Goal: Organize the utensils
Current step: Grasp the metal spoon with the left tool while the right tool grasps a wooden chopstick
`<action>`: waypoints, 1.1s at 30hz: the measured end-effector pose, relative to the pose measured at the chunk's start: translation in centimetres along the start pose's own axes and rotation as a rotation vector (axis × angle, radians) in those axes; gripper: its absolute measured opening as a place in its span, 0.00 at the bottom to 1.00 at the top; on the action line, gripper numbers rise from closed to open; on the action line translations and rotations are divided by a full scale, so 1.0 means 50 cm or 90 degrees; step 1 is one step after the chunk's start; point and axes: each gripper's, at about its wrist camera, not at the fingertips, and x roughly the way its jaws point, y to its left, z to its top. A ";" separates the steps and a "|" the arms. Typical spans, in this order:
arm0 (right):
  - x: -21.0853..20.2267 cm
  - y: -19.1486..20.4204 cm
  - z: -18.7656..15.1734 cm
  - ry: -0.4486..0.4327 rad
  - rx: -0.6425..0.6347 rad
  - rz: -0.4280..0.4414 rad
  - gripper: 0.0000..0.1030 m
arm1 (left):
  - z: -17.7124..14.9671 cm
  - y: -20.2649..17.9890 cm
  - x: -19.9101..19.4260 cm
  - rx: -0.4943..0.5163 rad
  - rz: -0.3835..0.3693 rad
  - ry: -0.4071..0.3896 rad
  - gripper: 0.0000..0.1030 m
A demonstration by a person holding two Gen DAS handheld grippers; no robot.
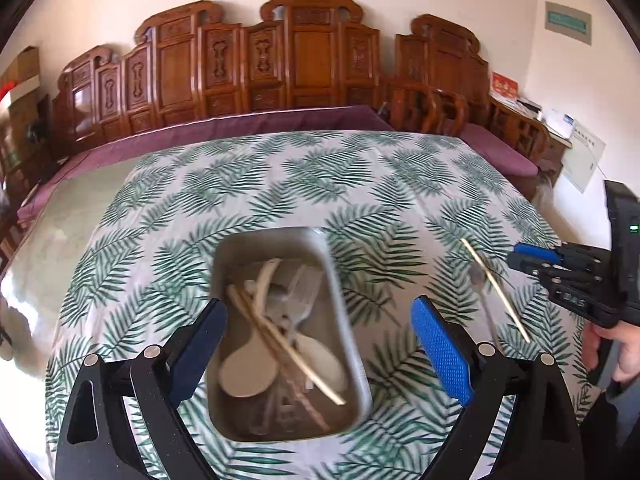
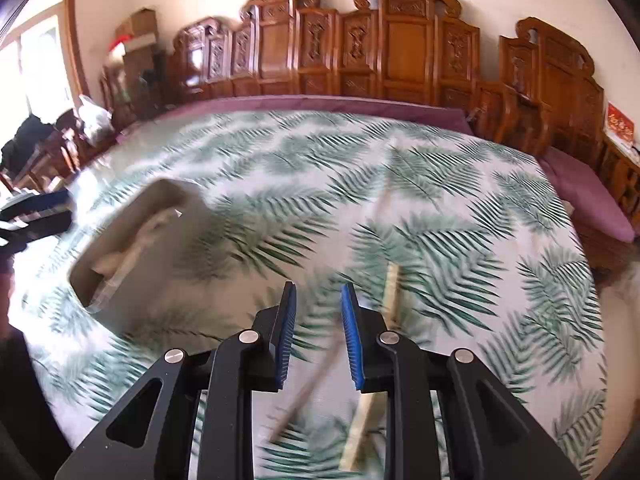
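Utensils (image 1: 280, 332) lie heaped in a grey tray (image 1: 352, 344) on the leaf-print tablecloth (image 1: 280, 184): flat spatulas, a pale fork and crossed chopsticks. 2 pieces remain outside it, a chopstick (image 1: 496, 290) and a metal spoon (image 1: 482, 296), lying touching each other on the cloth to the right of the tray. The main risk is a poor pick: both are thin and lie flat, so the pads could slide over them, or catch both at once and scatter them. The chopstick could also roll away if it is nudged. A utensil dropped across the crowded pile might come to rest on the rim and tip out.

The left gripper (image 1: 320, 348) points steeply down above the tray, its jaws wide apart and empty. The right gripper (image 2: 318, 336) is tilted down over the 2 stray pieces, its jaws narrowly apart with nothing clamped; the spoon handle (image 2: 308, 392) shows blurred on the cloth below the gap. A hand (image 1: 616, 352) grips its handle in the left view.
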 end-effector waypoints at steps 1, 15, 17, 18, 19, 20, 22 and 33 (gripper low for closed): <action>0.008 -0.013 -0.006 0.008 -0.003 -0.009 0.25 | 0.001 -0.012 0.001 0.003 -0.003 0.000 0.87; 0.102 -0.069 -0.063 0.122 -0.001 -0.019 0.25 | -0.010 -0.168 0.087 0.053 -0.050 0.052 0.87; 0.113 -0.064 -0.068 0.140 -0.010 -0.024 0.25 | -0.013 -0.178 0.096 0.055 -0.053 0.059 0.87; 0.113 -0.061 -0.070 0.140 -0.018 -0.029 0.24 | -0.016 -0.185 0.104 0.057 -0.054 0.065 0.87; 0.114 -0.057 -0.070 0.143 -0.028 -0.035 0.24 | -0.018 -0.189 0.108 0.058 -0.055 0.070 0.87; 0.114 -0.059 -0.070 0.147 -0.028 -0.036 0.24 | -0.020 -0.196 0.116 0.061 -0.056 0.077 0.87; 0.112 -0.065 -0.071 0.151 -0.025 -0.037 0.08 | -0.023 -0.207 0.126 0.066 -0.057 0.086 0.87; 0.080 -0.150 -0.079 0.149 0.029 -0.043 0.06 | -0.011 -0.291 0.214 0.084 -0.077 0.119 0.87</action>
